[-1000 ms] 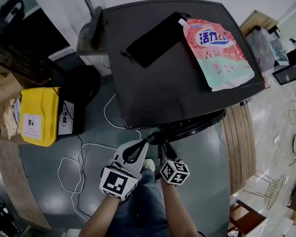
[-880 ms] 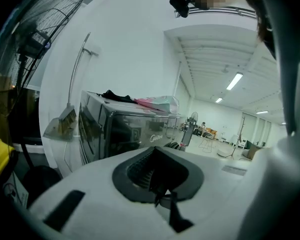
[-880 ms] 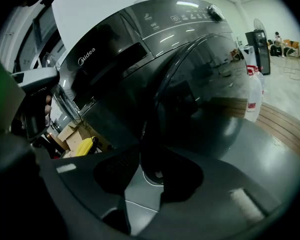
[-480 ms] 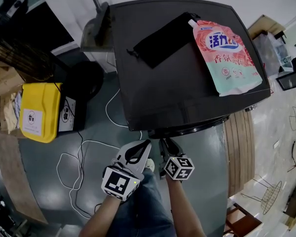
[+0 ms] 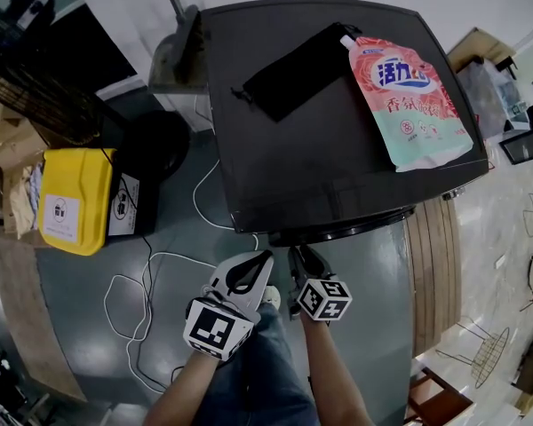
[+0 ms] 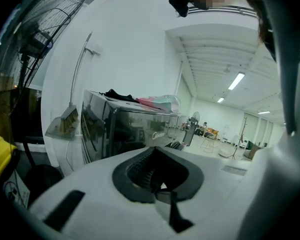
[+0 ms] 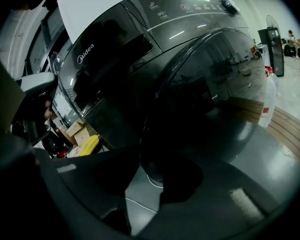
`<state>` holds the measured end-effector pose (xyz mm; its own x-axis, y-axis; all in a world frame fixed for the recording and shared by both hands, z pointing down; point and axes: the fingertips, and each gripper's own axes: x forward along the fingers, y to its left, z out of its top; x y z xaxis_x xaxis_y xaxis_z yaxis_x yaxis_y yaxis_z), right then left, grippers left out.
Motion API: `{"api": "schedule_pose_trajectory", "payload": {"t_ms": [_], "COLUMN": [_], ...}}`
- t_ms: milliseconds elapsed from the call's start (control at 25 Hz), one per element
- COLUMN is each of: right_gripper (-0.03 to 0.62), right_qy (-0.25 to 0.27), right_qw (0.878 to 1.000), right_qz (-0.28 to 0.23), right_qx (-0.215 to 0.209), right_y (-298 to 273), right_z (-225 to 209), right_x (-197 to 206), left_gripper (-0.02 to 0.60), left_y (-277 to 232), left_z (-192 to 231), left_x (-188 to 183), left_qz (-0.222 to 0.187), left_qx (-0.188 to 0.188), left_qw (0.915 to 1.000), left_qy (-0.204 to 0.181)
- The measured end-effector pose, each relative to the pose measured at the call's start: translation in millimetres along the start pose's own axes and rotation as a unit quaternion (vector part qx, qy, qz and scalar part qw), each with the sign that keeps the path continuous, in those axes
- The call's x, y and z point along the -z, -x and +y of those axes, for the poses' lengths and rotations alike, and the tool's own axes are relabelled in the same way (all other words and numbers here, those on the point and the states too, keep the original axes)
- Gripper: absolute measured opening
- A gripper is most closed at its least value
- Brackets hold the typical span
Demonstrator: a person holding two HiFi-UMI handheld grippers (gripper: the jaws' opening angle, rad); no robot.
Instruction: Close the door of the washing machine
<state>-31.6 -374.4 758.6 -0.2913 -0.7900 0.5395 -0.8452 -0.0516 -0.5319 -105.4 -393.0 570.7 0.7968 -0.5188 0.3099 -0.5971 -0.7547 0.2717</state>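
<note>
**A:** Where is the round dark-glass door (image 7: 210, 99)?

**B:** On the front of the dark grey washing machine (image 5: 320, 167), lying flat against the front panel. From the head view only its curved rim shows, poking out under the machine's near edge.

**A:** And the black right gripper (image 5: 296, 256)?

**B:** Just beneath that rim, tips pointing at the door. Its jaws are pressed together with nothing between them. Whether the tips touch the door, I cannot tell.

**A:** The white left gripper (image 5: 264, 257)?

**B:** Just beside the right one, also aimed at the machine's front. It is clenched too, tips meeting, and empty. Its own view shows the ribbed dark pads (image 6: 140, 171) drawn into a loop.

**A:** What lies on top of the machine?

**B:** A black cloth bag (image 5: 280, 74) lies diagonally toward the back. Its right end is just beside the white spout of a pink and mint detergent pouch (image 5: 415, 105), which lies flat toward the right edge.

**A:** And around the machine?

**B:** A grey floor (image 5: 169, 229), with a white cable (image 5: 194, 201) trailing to the left of the grippers. Farther left stands a yellow plastic box (image 5: 71, 202). A long-handled brush (image 6: 65, 121) leans at the white wall by the machine's far left corner. Light wooden boards (image 5: 431, 264) run along the right.
</note>
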Motion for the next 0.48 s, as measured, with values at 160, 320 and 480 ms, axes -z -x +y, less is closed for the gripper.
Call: {"api": "schedule_pose_trajectory", "payload": {"t_ms": [160, 320, 480], "right_gripper": [0.127, 0.054, 0.049], "right_qy": [0.007, 0.017, 0.031], "right_qw": [1.000, 1.000, 0.999], "right_qz": [0.000, -0.005, -0.022], "right_qx": [-0.006, -0.006, -0.007], "right_y": [0, 5, 19], "right_z": [0, -3, 1], "right_x": [1, -3, -22], "left_gripper": [0.006, 0.006, 0.006], "left_y": [2, 5, 7], "left_z": [-1, -3, -8], "left_x": [-1, -4, -19], "left_qz": [-0.006, -0.005, -0.013], "left_qx": [-0.003, -0.007, -0.007], "left_qw": [1.0000, 1.0000, 0.9998], "left_qy": [-0.002, -0.002, -0.010]}}
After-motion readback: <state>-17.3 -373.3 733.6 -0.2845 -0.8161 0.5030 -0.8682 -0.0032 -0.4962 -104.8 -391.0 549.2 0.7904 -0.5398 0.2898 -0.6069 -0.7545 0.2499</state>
